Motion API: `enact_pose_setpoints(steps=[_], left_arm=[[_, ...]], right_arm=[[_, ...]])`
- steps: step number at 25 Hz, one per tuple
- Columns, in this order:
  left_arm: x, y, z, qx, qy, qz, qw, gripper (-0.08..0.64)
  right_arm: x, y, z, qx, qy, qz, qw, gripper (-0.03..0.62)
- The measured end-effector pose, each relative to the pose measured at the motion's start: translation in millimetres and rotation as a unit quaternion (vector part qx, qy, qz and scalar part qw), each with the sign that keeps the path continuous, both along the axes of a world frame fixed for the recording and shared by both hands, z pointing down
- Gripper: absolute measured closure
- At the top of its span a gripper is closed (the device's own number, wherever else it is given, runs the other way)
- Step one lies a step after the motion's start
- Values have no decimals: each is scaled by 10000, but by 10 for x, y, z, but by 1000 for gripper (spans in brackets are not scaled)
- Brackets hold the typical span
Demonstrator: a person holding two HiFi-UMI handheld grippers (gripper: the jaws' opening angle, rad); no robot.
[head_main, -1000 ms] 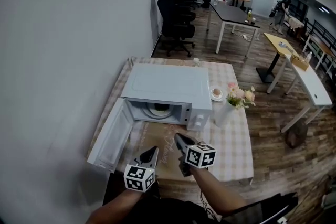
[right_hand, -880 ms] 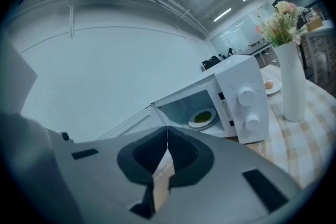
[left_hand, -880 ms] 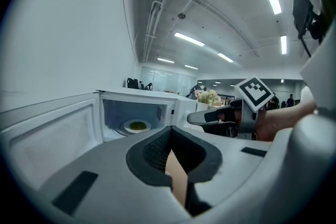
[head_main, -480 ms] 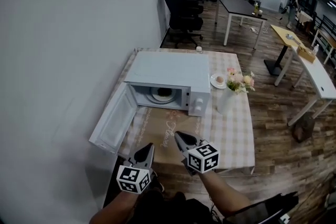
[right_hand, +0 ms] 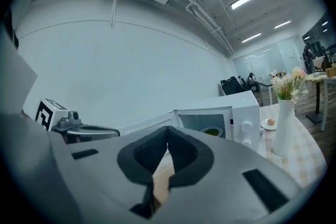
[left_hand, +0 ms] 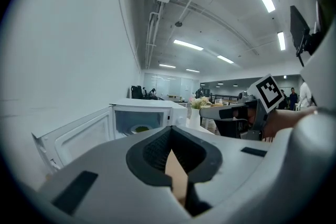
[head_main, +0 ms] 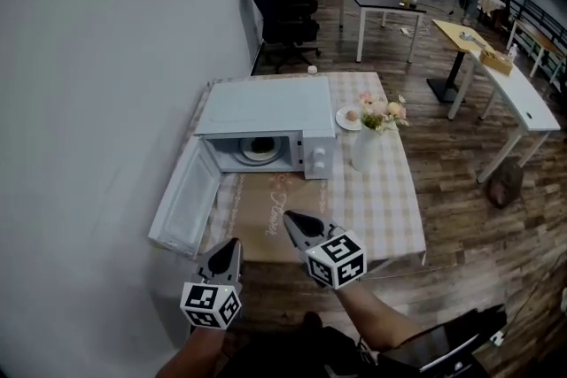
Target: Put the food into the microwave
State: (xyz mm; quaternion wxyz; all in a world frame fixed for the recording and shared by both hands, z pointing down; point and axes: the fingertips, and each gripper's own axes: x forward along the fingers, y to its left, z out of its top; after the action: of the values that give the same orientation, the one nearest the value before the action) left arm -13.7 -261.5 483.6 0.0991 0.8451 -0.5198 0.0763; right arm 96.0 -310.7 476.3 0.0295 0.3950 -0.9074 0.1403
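I held both grippers short of the table [head_main: 385, 217], the left gripper [head_main: 232, 243] and the right gripper [head_main: 293, 218] each with its ribbed fingers pressed together on nothing. The food sat on a round plate [head_main: 259, 150] inside the microwave [head_main: 266, 106], a smooth white box on checked cloth. I judged the hinged door [head_main: 186, 204] came next: push its free edge with the closed tips, follow its arc, stop at the latch.
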Motion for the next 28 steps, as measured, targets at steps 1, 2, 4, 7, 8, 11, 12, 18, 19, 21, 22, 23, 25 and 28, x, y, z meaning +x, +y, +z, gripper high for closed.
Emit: enact_pose_setpoints(steps=[1,2,4,7,8,11,12,18,19,21,22,23,25,28], left_arm=[[-12,18,-33,14,34,51,10000,552],[-34,36,-76,42,50,106,9999,552],[-138,79,-182,119,7,158,9998,552],[-351,134,-271,224,-120,125,9996,552],[-405,152,-292,246,-89,138,9996,552],[-570,201,-429,378,67,162,9991,552],[-627,220,-484,435,120,154,9989,552],[-852,289,-619,595,331,175,9975,552],[-883,298,-633,627,326,191,9973,552],[-932,324,-644,650,342,207,9971,552],[-950,341,-645,654,353,218,9970,552],[-964,360,-645,662,362,241,9969,552],[-970,392,-648,695,379,333,9963,552],[-971,408,-637,695,392,421,9959,552]], right_arm=[[-18,25,-25,-15,-9,22,10000,583],[-36,49,-49,-46,-43,63,10000,583],[-110,100,-100,-149,-219,126,9996,583],[-220,180,-135,-228,-387,243,9987,583],[-239,214,-137,-216,-348,303,9987,583],[-357,313,-196,-227,-291,398,9985,583],[-410,341,-233,-212,-288,415,9985,583],[-602,458,-392,57,-32,562,9984,583],[-618,472,-417,95,-8,608,9981,583],[-639,507,-458,134,15,670,9977,583],[-648,528,-470,142,24,690,9975,583],[-658,547,-480,150,32,707,9974,583],[-680,574,-500,177,42,737,9971,583],[-729,591,-524,220,34,769,9968,583]])
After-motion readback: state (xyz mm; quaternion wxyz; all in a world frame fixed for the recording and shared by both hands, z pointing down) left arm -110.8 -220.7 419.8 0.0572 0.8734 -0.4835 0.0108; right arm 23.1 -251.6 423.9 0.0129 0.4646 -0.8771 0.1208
